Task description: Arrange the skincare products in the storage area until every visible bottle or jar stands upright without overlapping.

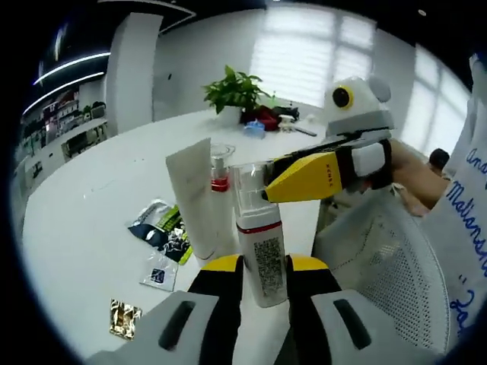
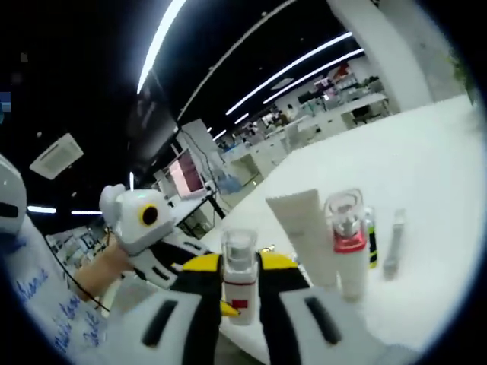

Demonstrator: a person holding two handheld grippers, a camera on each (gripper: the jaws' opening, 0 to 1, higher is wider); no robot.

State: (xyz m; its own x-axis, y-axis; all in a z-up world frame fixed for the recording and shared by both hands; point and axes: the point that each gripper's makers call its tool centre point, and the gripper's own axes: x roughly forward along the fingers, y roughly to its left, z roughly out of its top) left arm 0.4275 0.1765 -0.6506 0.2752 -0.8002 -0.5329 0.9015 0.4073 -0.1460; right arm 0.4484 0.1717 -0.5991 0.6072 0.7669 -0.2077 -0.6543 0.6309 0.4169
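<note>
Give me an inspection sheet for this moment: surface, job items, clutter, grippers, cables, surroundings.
Surface: white table, mostly bare.
Job's things: pump bottle upright with clear cap and red band; white tube standing beside it; small red-collared bottle upright next to the tube.
Clutter: dark sachets, a gold sachet, a slim silver item.
Grippers: left gripper closed on the pump bottle's body; right gripper straddles its cap; whether it grips, cannot tell.
Cables: nothing seen.
Surroundings: potted plant at far table edge, mesh chair, office beyond.
</note>
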